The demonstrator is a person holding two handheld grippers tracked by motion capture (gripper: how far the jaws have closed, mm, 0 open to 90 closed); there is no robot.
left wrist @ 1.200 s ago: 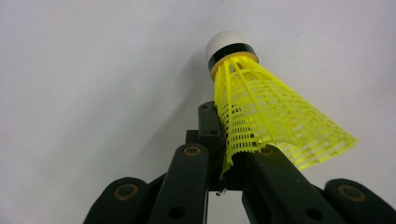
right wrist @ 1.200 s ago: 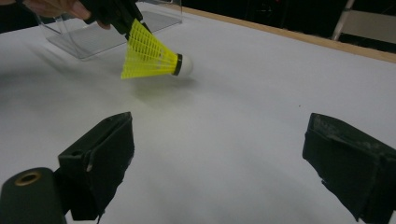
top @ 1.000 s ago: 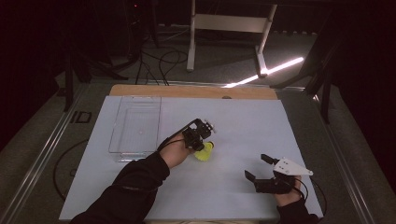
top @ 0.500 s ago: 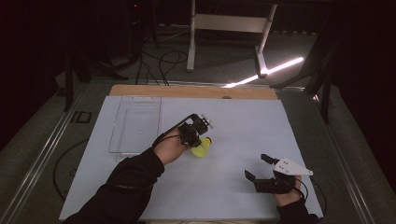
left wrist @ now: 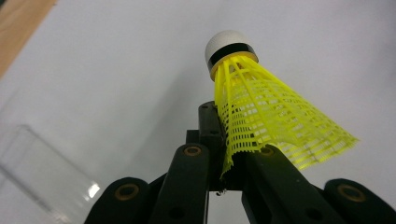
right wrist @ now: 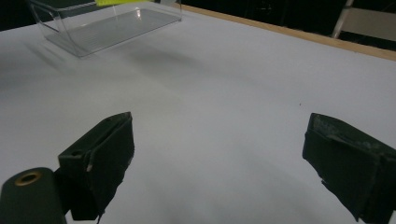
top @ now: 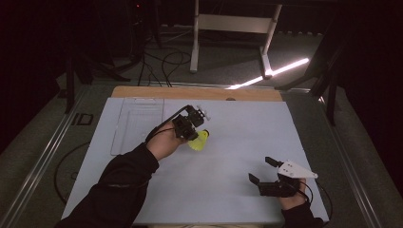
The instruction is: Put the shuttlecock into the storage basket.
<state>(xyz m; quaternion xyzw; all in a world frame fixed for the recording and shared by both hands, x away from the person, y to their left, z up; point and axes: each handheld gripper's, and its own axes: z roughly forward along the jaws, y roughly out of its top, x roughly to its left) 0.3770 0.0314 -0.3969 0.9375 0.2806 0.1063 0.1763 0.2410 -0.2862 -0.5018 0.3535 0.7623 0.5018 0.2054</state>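
Yellow shuttlecock (left wrist: pixel 261 116) up off the counter (top: pixel 228 161), and the left gripper (left wrist: pixel 229 161) has it pinched by the edge of its mesh skirt, the black fingers (left wrist: pixel 191 172) closed tight on that ragged rim, white cork tip with its dark band pointing away from the camera in the left gripper view. From the high view the shuttlecock (top: pixel 198 140) sits just right of the left gripper (top: pixel 189 124), over the counter's middle, a little to the right of the clear plastic tray (top: pixel 138 124) that lies flat near the far left part of the white sheet. The left hand (top: pixel 164 141) is raised, wrapped around the gripper's body, the dark-sleeved forearm (top: pixel 119 185) reaching in on a diagonal from the bottom left, gripper tilted up and to the right. Over on the near right, well apart from all that, the right gripper (top: pixel 262 171) rests low by the counter's front edge, its fingers spread wide and clasping nothing; in the right gripper view the two black pads (right wrist: pixel 100 158) stand far apart with bare white surface between them, the tray (right wrist: pixel 107 23) off in the distance at top left. The right hand (top: pixel 292 197) is low at the near edge, gripper pointing left across the counter, grey three-cornered plate (top: pixel 297 169) on top.
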